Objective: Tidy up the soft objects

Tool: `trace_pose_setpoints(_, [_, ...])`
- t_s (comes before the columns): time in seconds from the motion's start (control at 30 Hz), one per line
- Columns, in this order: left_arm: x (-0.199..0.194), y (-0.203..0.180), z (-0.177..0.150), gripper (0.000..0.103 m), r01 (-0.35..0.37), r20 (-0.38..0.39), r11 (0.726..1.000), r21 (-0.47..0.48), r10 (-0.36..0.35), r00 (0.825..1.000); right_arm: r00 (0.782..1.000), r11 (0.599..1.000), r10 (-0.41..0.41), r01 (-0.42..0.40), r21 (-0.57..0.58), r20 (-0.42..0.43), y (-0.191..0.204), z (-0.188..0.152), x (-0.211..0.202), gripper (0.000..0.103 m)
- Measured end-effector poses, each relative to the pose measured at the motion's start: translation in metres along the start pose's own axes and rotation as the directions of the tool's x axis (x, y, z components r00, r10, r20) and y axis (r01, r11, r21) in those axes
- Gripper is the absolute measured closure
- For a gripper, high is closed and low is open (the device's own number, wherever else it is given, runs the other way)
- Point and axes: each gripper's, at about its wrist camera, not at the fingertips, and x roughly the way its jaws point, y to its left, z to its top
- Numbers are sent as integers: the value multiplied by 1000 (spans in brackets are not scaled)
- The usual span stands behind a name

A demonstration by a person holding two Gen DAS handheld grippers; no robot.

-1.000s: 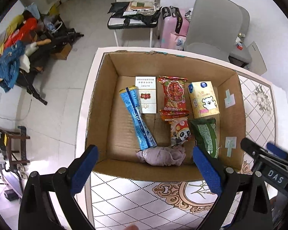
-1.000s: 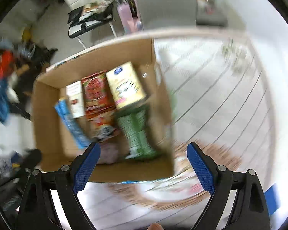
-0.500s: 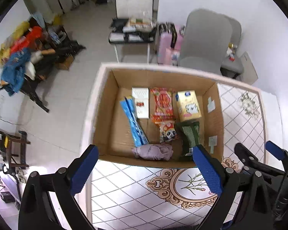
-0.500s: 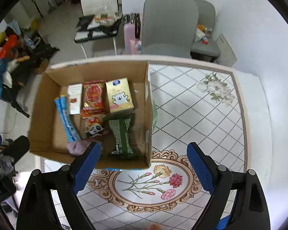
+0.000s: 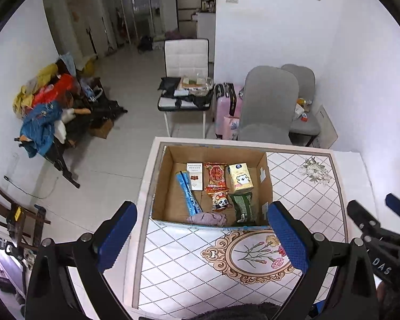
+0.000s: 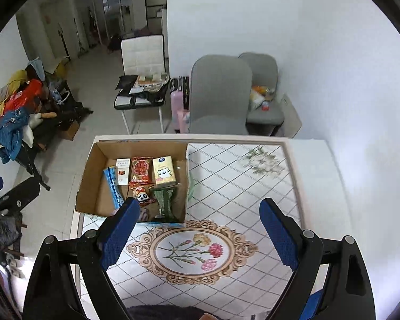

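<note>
The table [image 6: 253, 186] carried an open box [image 5: 170, 176] at its far left corner. Inside lay packets: a yellow pack [image 5: 240, 176], a blue sachet [image 5: 186, 194], and a mauve cloth [image 5: 208, 218] against the near wall. Both the left gripper [image 5: 200, 237] and the right gripper [image 6: 197, 229] hung spread wide, holding nothing, high above. The contents looked sorted; any further grasp would best descend squarely over the cloth.

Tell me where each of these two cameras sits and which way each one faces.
Left wrist: on the left gripper, high above the tiled table, angled down at the open cardboard box; the right gripper's fingers show at right.
Right wrist: on the right gripper, same aim; the left gripper's fingers show at left.
Shared: box, table, grey chairs.
</note>
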Motion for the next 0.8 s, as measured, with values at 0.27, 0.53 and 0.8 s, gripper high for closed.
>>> trace_pose_setpoints(0.27, [-33, -1, -10, 2, -5, 42, 1000, -1, 5, 999, 998, 1000, 5, -6, 18, 57, -15, -1, -48, 10])
trace_pose_setpoints(0.53, [-31, 0, -13, 3, 0, 31, 1000, -11, 0, 1000, 999, 1000, 20, -21, 15, 27, -13, -8, -48, 10])
trace_pose_setpoints(0.8, [-29, -2, -16, 3, 16, 23, 1000, -6, -15, 1000, 1000, 1000, 25, -25, 14, 9, -12, -11, -44, 10])
